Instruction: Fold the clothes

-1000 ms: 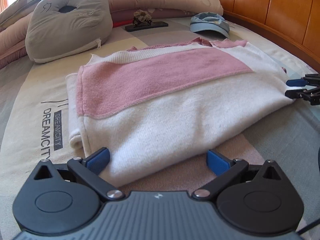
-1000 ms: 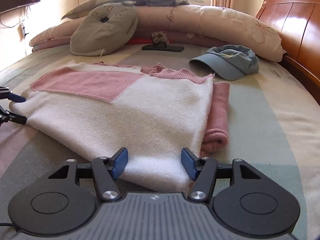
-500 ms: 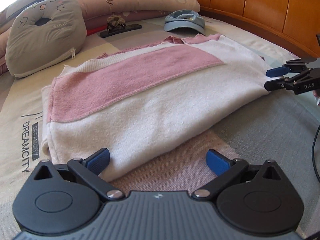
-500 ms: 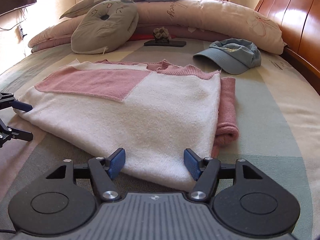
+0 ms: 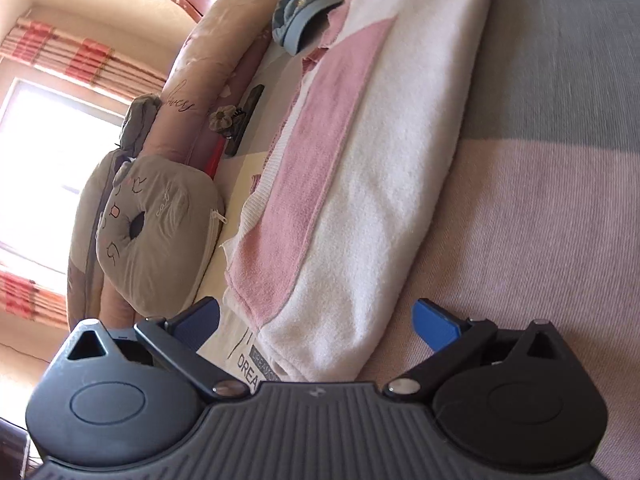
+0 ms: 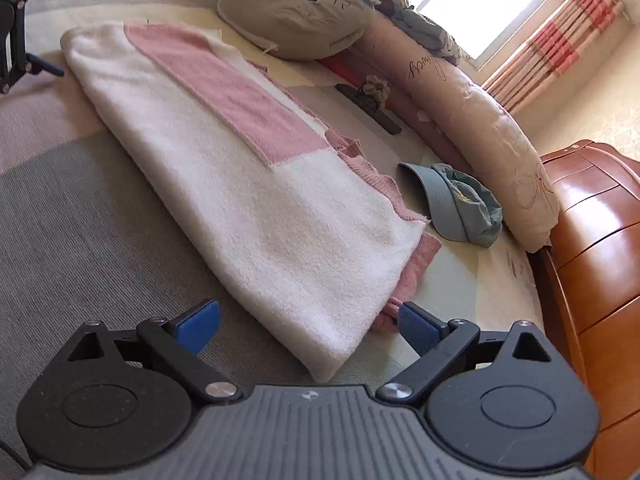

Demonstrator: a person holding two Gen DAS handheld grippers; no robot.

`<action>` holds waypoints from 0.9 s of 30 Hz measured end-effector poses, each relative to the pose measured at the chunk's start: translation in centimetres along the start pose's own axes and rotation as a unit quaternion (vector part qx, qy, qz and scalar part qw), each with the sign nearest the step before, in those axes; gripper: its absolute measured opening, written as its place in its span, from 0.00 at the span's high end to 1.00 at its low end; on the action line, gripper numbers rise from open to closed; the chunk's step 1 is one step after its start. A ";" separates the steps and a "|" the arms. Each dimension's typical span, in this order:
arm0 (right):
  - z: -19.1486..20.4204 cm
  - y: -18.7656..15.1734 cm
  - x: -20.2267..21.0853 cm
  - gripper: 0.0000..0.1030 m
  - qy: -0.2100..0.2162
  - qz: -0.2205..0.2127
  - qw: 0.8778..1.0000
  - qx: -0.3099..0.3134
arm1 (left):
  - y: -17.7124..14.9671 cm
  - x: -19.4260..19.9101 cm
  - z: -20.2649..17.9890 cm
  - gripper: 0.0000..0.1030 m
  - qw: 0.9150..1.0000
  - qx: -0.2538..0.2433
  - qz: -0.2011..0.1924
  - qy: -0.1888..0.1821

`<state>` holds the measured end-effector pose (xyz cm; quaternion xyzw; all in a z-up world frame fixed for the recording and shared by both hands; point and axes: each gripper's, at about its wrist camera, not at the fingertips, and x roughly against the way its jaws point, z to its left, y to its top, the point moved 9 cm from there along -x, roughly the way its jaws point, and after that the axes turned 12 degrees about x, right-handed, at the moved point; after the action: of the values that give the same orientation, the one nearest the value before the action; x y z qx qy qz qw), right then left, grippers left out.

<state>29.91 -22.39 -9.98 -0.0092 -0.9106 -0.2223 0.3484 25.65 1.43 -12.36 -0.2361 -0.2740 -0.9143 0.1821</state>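
A white and pink sweater (image 5: 360, 184) lies folded into a long band on the bed. In the left wrist view, rolled steeply sideways, my left gripper (image 5: 320, 326) is open with the band's near end between its blue pads (image 5: 436, 324), not pinched. In the right wrist view the same sweater (image 6: 248, 184) runs away to the upper left. My right gripper (image 6: 308, 324) is open around its near white corner, with a pink sleeve edge (image 6: 416, 272) beside the right pad. The left gripper (image 6: 16, 20) shows at the top left, beyond the far end.
A blue cap (image 6: 456, 204) lies beside the sweater near the long pink bolster (image 6: 480, 120). A grey cat-face cushion (image 5: 152, 220) and a dark stand with a small ornament (image 6: 372, 96) sit behind. The wooden headboard (image 6: 592, 240) bounds the right side.
Both grippers have rolled sideways, the left one strongly, and shifted to opposite ends of the folded sweater. The right gripper's fingers have spread wider. The sweater has not moved.
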 end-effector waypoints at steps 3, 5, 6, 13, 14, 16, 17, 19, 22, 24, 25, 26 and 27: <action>0.5 -0.6 -0.7 0.04 -0.030 0.016 0.998 0.047 | 0.3 -0.3 -0.6 0.01 0.999 -0.026 -0.016 0.019; 1.2 0.2 -1.0 0.01 -0.045 0.006 0.996 0.073 | 1.0 -0.8 -0.6 0.01 0.999 -0.027 -0.019 0.021; 1.4 0.8 -1.1 0.00 -0.050 0.000 0.996 0.080 | 1.5 -1.1 -0.6 0.01 0.999 -0.027 -0.022 0.022; 2.9 6.1 -1.8 0.00 -0.052 -0.053 0.991 0.111 | 5.4 -1.9 -2.1 0.01 0.995 -0.070 -0.061 0.030; 3.0 6.8 -1.9 0.00 -0.050 -0.058 0.991 0.112 | 6.0 -2.0 -2.4 0.01 0.995 -0.073 -0.067 0.029; 3.3 8.3 -2.1 0.00 -0.049 -0.069 0.990 0.113 | 7.2 -2.1 -3.1 0.01 0.993 -0.080 -0.077 0.027; 3.4 9.0 -2.1 0.00 -0.048 -0.074 0.990 0.112 | 7.6 -2.2 -3.4 0.01 0.993 -0.082 -0.081 0.026; 3.5 10.0 -2.2 0.00 -0.049 -0.080 0.990 0.109 | 8.4 -2.2 -3.8 0.01 0.992 -0.091 -0.089 0.026; 3.4 10.2 -2.3 0.00 -0.052 -0.077 0.989 0.113 | 8.5 -2.4 -3.7 0.00 0.990 -0.105 -0.082 0.034; 3.2 9.7 -2.3 0.00 -0.054 -0.072 0.989 0.116 | 7.3 -3.0 -3.0 0.00 0.988 -0.128 -0.069 0.058; 3.0 9.1 -2.4 0.00 -0.057 -0.066 0.989 0.115 | 6.7 -3.2 -2.6 0.00 0.986 -0.138 -0.062 0.070; 2.7 8.6 -2.5 0.00 -0.060 -0.060 0.990 0.114 | 5.9 -3.5 -2.1 0.00 0.985 -0.142 -0.055 0.079; 2.4 8.0 -2.6 0.00 -0.063 -0.054 0.990 0.113 | 5.3 -3.6 -1.7 0.00 0.986 -0.138 -0.048 0.083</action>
<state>31.78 -13.83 -10.06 0.0659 -0.9491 -0.1352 0.2767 30.53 -2.94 -13.34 -0.1691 -0.1402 -0.9674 0.1257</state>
